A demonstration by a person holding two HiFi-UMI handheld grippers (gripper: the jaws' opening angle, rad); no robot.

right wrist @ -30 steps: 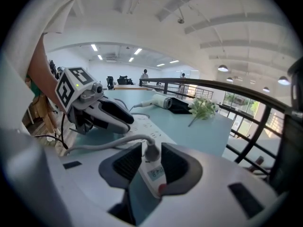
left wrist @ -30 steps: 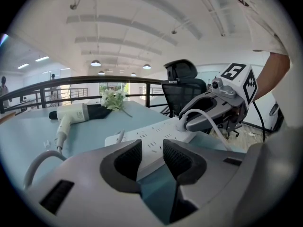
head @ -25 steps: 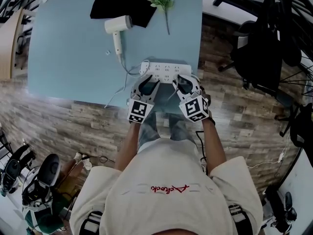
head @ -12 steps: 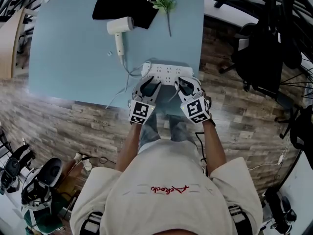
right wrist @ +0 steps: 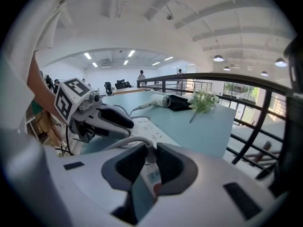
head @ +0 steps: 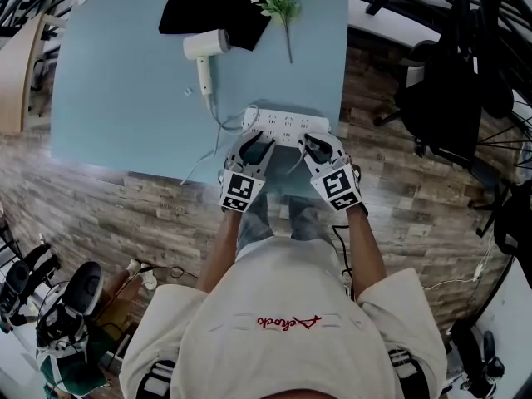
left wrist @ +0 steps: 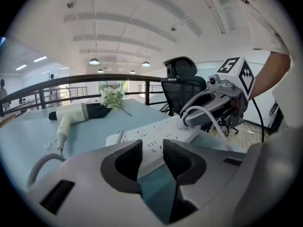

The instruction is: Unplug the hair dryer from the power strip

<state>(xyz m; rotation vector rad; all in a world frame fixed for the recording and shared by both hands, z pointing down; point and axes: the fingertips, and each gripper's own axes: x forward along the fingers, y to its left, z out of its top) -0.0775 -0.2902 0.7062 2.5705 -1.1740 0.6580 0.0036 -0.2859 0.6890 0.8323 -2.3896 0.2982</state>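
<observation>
The hair dryer's plug [right wrist: 150,157] stands in a socket at one end of the power strip [head: 285,125], directly between the jaws of the right gripper [right wrist: 151,149]. Those jaws have just been closing and now pinch the plug from both sides. The cord [right wrist: 124,141] arches away from the left of those jaws. The left gripper [left wrist: 152,156] has its jaws spread with nothing in them. The strip lies just ahead of and below their tips, and I cannot tell whether they touch it.

If the left jaws are not bearing down on the strip, a pull would likely lift the whole strip off the table [head: 125,98] instead of freeing the plug. The pinch looks close to where the cord leaves the plug, so the pads could slide onto the cord and strain it. A skewed pull could jam the pins.

Only the right gripper view shows the pads against the plug; in the head view the gripper bodies cover it. Only the left gripper view shows its own empty gap. Only the head view shows the cord's run to the hair dryer [head: 204,46], well beyond both pairs of jaws.
</observation>
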